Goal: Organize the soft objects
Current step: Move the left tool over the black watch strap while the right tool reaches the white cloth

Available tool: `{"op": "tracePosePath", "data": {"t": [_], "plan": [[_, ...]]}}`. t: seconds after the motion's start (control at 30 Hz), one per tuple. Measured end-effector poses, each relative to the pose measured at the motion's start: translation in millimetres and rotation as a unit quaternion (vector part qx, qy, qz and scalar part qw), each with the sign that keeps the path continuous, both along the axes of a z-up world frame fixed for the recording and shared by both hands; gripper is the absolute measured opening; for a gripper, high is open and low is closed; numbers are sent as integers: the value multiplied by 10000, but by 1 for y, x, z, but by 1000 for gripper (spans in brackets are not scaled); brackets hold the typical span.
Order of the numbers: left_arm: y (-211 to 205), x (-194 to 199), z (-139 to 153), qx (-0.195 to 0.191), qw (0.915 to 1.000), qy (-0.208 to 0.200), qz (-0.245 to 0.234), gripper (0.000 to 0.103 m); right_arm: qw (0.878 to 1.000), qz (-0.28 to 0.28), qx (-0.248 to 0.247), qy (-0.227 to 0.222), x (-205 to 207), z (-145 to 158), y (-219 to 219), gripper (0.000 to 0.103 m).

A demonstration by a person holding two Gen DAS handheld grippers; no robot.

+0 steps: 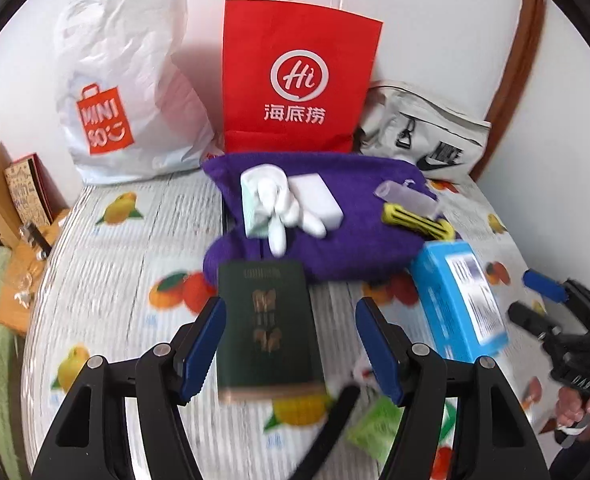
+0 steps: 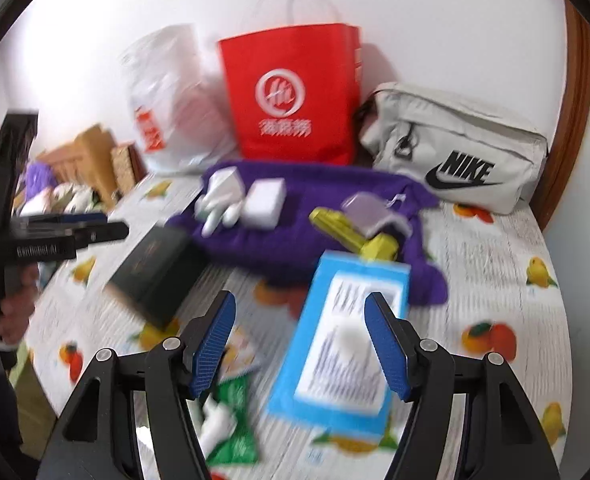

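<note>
Both claws hang spread and empty. The purple cloth (image 1: 335, 240) lies mid-frame, past the left claw (image 1: 291, 344), its long axis crosswise; the right claw (image 2: 299, 340) sits equally near.

A plain white wall (image 1: 435, 12) stood behind a table spread with a fruit-print cloth (image 1: 135, 248), a curved brown wooden frame (image 1: 523, 64) at the right, in even light.

Along the back edge of the table (image 1: 107, 264), against the wall, stand a plastic bag (image 1: 131, 80), a paper bag (image 1: 299, 80) and a pouch (image 1: 427, 132), left to right. Before them lies a cloth (image 1: 347, 240) carrying a glove (image 1: 279, 204). Nearer the front edge lie a booklet (image 1: 267, 328) and, right, a box (image 1: 459, 300).
</note>
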State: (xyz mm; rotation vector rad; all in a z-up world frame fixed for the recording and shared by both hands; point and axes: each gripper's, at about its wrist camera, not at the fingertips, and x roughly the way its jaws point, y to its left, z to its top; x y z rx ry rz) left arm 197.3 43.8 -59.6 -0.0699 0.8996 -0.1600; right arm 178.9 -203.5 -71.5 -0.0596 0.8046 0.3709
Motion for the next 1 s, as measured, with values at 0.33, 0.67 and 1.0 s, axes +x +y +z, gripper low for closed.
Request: {"op": "tracePosePath", "data": {"t": [0.33, 0.67, 1.0], "plan": [[13, -69, -27, 15, 9999, 136, 71, 65, 9989, 338, -215, 250, -70, -53, 31, 50], [27, -102, -66, -77, 9990, 432, 115, 65, 9980, 225, -216, 551, -72, -90, 43, 40], [19, -98, -87, 11, 9980, 609, -164, 65, 9975, 264, 74, 646, -59, -103, 45, 19]]}}
